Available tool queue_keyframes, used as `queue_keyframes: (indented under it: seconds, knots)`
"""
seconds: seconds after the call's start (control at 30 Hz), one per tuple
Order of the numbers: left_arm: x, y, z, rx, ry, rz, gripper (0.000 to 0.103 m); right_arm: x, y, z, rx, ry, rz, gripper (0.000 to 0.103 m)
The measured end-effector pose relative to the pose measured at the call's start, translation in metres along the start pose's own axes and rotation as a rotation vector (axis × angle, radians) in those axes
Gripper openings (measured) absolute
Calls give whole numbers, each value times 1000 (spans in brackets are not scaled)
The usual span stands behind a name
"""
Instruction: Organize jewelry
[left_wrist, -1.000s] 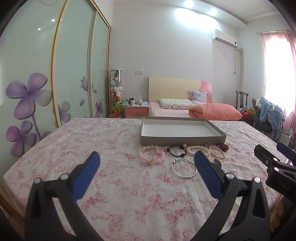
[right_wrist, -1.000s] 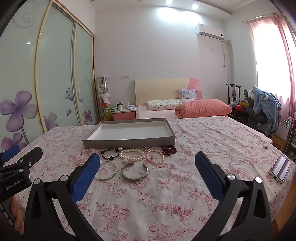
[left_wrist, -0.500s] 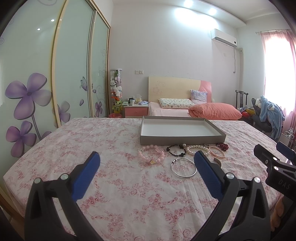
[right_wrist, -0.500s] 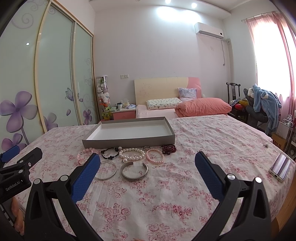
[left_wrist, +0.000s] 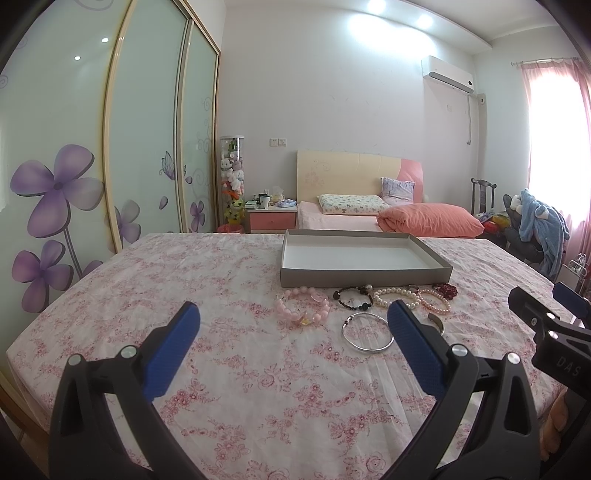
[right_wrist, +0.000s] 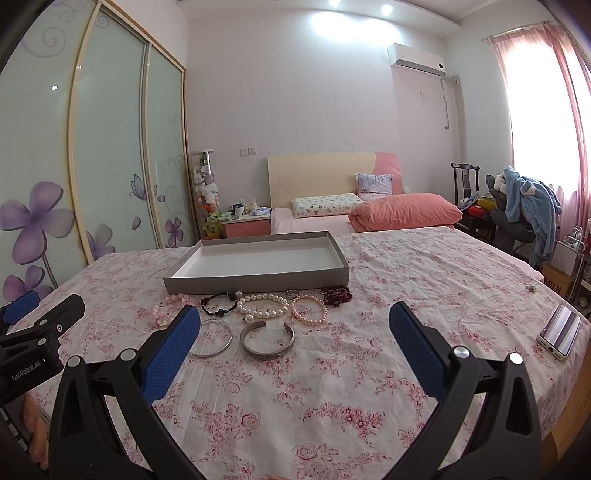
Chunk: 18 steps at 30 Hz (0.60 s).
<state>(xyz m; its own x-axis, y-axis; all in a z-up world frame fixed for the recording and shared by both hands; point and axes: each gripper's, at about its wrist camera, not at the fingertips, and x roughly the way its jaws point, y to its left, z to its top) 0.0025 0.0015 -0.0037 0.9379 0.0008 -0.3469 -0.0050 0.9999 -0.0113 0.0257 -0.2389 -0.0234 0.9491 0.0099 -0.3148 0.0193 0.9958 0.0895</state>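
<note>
"GenRobot.AI" on left gripper (right_wrist: 22, 317)

1. From the left wrist view, my left gripper's (left_wrist: 291, 319) right finger (left_wrist: 413, 347) covered most of the open silver cuff (left_wrist: 436, 322); I saw only its far end.
2. In the right wrist view, the right gripper's (right_wrist: 293, 319) left finger (right_wrist: 173, 343) hid part of the thin silver bangle (right_wrist: 216, 338) and the pink bead bracelet (right_wrist: 166, 306).
3. A small ring (right_wrist: 291, 293) by the tray (right_wrist: 258, 282) was too tiny for me to make out.
4. The picture's edge cut off the other gripper (left_wrist: 550, 332) in each view.
</note>
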Motion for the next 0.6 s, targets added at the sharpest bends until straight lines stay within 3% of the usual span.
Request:
queue_keyframes:
  seconds: [0.6]
  knots:
    - [1,0,-5,-1,7,3,99,3,1,-6,0,7,2,101]
